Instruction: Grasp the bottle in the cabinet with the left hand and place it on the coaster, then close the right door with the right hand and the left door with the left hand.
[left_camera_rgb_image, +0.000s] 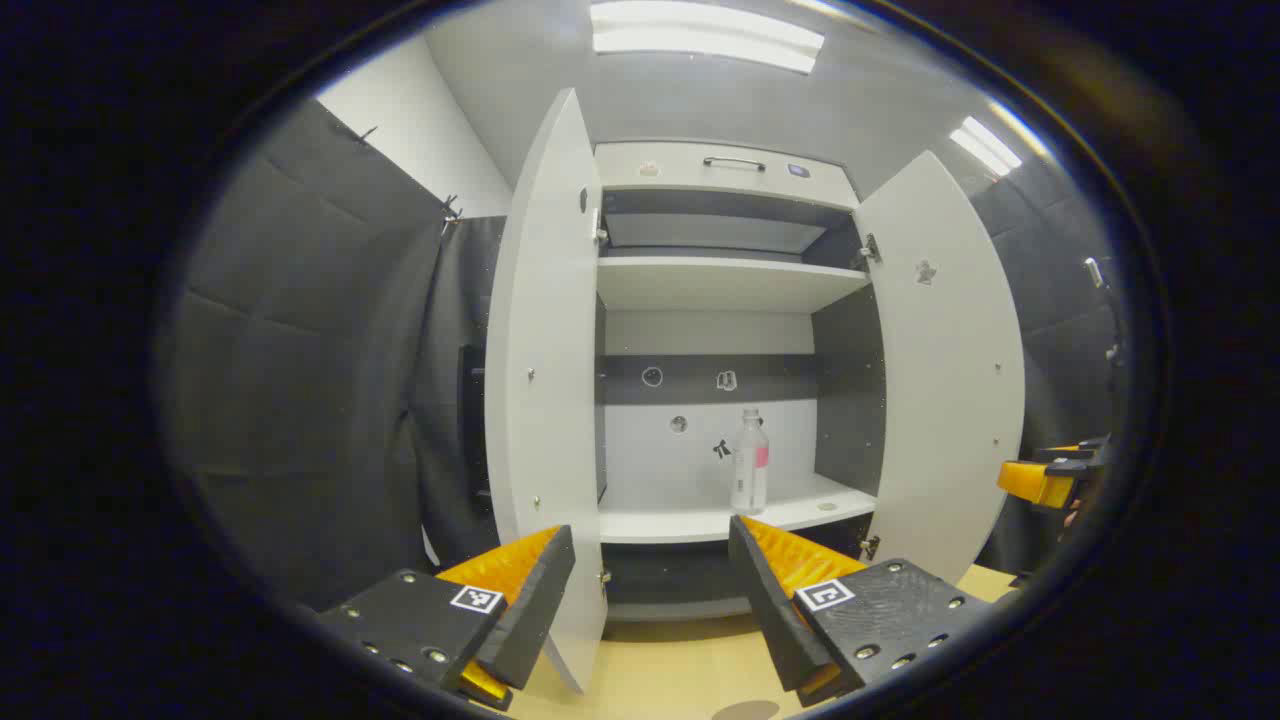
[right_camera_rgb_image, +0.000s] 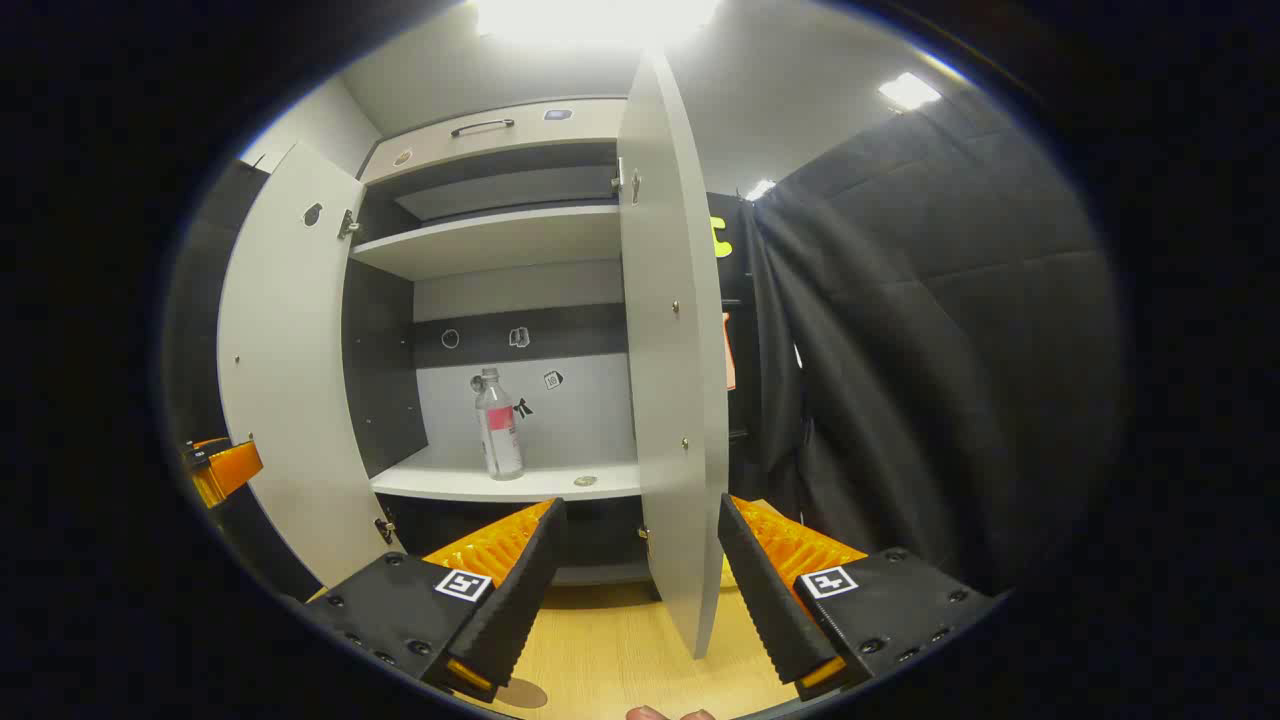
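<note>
The clear plastic bottle with a pink label (left_camera_rgb_image: 749, 462) stands upright on the white cabinet's lower shelf (left_camera_rgb_image: 700, 520), well beyond the left gripper (left_camera_rgb_image: 650, 590), whose fingers are spread wide and empty. This looks like the opening reach: the left gripper must advance between the open doors and straddle the bottle. The right gripper (right_camera_rgb_image: 635, 590) hangs wide open and empty, the right door's (right_camera_rgb_image: 672, 400) edge between its fingers.

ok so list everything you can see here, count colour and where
bottle: one, clear with a pink label, upright on the lower cabinet shelf
cabinet: one, pale grey with dark inner walls, at the back of the table
cabinet doors: two, pale grey, both open; left door, right door
drawer handle: one, metal, on the top panel of the cabinet
table: one, light wood, in front of the cabinet
coaster: one, brownish, round, on the table near the fingers
left hand-held gripper: open, in front of the cabinet
right hand-held gripper: open, astride the right door's edge
</note>
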